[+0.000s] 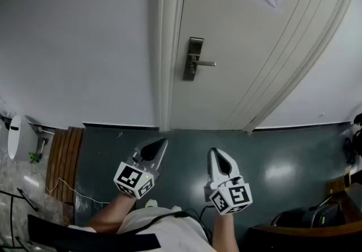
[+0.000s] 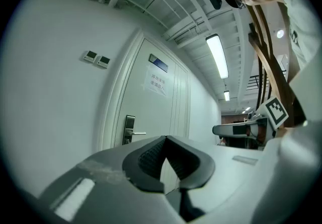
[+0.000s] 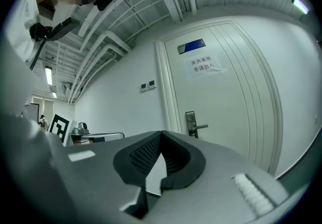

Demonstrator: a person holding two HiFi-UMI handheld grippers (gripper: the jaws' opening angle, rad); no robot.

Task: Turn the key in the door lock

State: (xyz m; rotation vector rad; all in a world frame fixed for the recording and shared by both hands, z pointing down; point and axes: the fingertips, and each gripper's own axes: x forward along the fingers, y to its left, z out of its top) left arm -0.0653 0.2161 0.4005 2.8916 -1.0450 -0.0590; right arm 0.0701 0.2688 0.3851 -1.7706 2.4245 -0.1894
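Our left gripper (image 1: 161, 143) and right gripper (image 1: 214, 152) have fingers (image 3: 145, 154) closed on nothing, well back from the lock (image 1: 194, 58), so we step closer and open them before seeking the unseen key.

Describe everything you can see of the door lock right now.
The door lock is a tall, narrow rectangular plate of brushed silver-grey metal. It is mounted upright on the white door, close to the left edge and beside the frame. A slim lever handle sticks out level from the plate's middle toward the door's centre. The door looks shut. No key can be made out in the lock from here, and nothing touches it.
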